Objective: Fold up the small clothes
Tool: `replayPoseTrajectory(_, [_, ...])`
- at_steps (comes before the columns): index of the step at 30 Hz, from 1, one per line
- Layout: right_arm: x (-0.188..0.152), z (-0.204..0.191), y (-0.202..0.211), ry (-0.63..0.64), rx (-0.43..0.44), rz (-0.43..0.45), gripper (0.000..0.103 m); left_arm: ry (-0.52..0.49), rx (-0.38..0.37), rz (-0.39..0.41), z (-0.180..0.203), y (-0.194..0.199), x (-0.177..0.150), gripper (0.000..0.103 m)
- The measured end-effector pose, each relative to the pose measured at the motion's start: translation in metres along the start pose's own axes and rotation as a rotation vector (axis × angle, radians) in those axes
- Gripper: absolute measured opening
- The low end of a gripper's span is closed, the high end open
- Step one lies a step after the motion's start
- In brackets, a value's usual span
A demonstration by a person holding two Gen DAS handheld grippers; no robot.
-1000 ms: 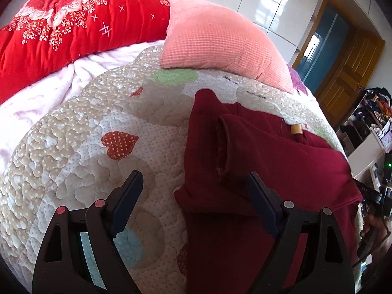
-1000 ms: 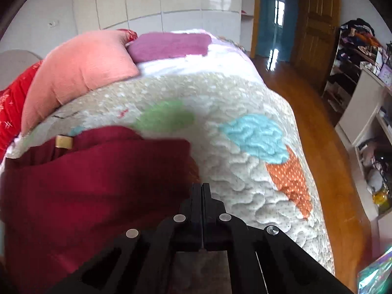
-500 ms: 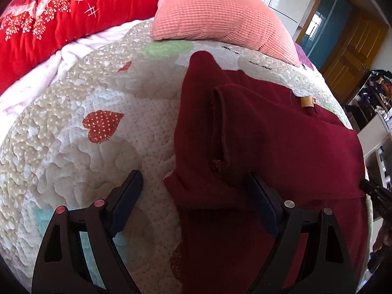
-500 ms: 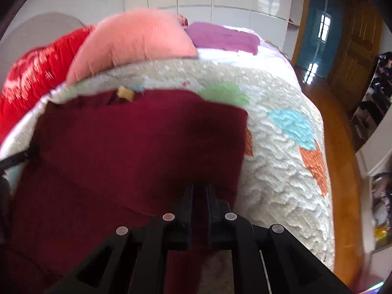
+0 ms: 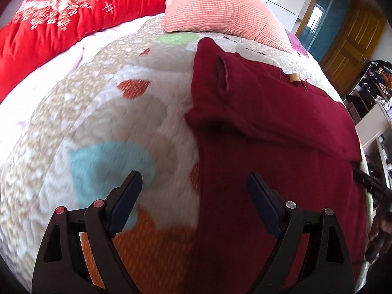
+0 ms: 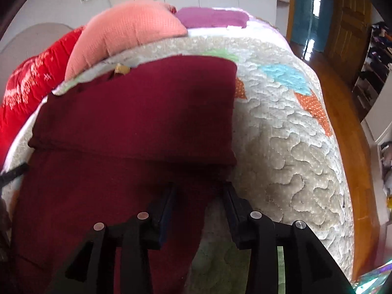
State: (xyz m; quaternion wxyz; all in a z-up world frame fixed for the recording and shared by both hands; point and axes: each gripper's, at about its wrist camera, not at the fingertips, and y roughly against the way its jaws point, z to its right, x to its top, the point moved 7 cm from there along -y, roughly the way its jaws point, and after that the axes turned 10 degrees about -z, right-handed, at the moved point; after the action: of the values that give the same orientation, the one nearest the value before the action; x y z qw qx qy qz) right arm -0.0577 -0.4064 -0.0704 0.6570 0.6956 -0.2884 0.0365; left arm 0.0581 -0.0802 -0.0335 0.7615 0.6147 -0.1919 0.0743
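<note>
A dark red garment (image 5: 269,127) lies on the quilted bedspread (image 5: 103,112), its upper part folded down over the lower part; a small tan label (image 5: 294,78) shows near its far edge. It also shows in the right wrist view (image 6: 132,132). My left gripper (image 5: 194,183) is open and empty, above the garment's left edge. My right gripper (image 6: 199,191) is open and empty, just in front of the folded layer's near right corner.
A pink pillow (image 5: 220,9) and a red quilt (image 5: 61,19) lie at the head of the bed. The bed's right edge drops to a wooden floor (image 6: 348,127). Shelves with clutter (image 5: 374,93) stand to the right.
My right gripper was shut on the garment, carried its edge over onto the lower part, then opened and let go. My left gripper drew back toward the bed's near end, staying open.
</note>
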Motion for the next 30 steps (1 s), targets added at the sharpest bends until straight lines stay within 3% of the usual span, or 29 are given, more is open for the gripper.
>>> replayPoseTrajectory(4, [-0.019, -0.004, 0.031, -0.033, 0.105, 0.017, 0.044, 0.002, 0.004, -0.003, -0.009, 0.018, -0.032, 0.088])
replayPoseTrajectory(15, [-0.145, -0.017, 0.108, 0.044, 0.208, 0.022, 0.049, -0.063, 0.076, -0.009, -0.006, 0.052, -0.098, 0.088])
replayPoseTrajectory(21, [-0.196, -0.022, 0.116, 0.047, 0.302, -0.011, 0.061, -0.093, 0.071, -0.02, -0.005, 0.065, -0.126, 0.088])
replayPoseTrajectory(30, [-0.237, -0.035, 0.102, 0.042, 0.361, -0.075, 0.062, -0.044, 0.01, -0.08, -0.023, 0.071, -0.16, 0.088])
